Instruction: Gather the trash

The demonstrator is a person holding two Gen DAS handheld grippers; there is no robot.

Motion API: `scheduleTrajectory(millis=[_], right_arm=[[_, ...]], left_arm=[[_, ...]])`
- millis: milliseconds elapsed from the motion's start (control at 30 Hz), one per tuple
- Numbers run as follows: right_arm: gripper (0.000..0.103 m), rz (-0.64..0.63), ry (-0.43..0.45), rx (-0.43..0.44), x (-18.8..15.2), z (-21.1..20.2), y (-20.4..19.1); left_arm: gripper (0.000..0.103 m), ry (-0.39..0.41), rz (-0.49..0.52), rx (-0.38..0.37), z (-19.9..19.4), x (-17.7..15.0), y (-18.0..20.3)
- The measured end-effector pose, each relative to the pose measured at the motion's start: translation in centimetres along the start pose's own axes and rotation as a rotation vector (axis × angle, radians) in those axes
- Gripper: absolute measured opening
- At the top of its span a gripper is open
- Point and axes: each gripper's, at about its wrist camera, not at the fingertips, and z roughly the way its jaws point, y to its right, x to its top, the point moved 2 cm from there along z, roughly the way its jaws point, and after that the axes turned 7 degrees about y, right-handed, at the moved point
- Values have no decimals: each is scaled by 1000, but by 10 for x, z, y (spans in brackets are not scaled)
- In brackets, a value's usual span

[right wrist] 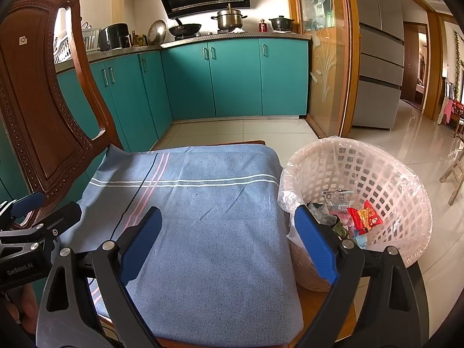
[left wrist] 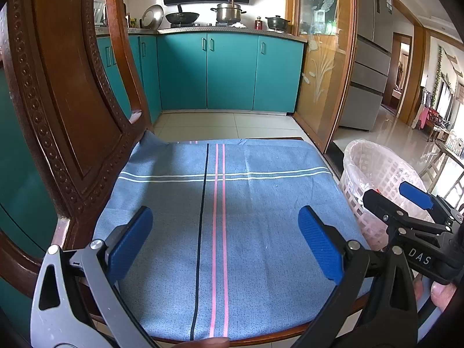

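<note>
Only right wrist shows wrappers (right wrist: 364,217) inside basket (right wrist: 406,174).

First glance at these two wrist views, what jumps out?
The blue striped cloth covering the wooden chair seat fills both views, bare of trash, with each open hand-held gripper, left and right, hovering above it. Right of the chair stands a white lattice wastebasket with a plastic liner, already holding wrappers, including a red snack packet. Behind, teal kitchen cabinets line the wall.

Wrappers (right wrist: 364,217) lie inside the lined white basket (right wrist: 406,174).
</note>
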Motion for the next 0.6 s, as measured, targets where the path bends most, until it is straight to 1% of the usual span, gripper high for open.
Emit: scheduleTrajectory(millis=[600], right_arm=[[91,-4,-4,3,-1,1,-1]], left_arm=[[100,-4,4,-11,1,-2,1]])
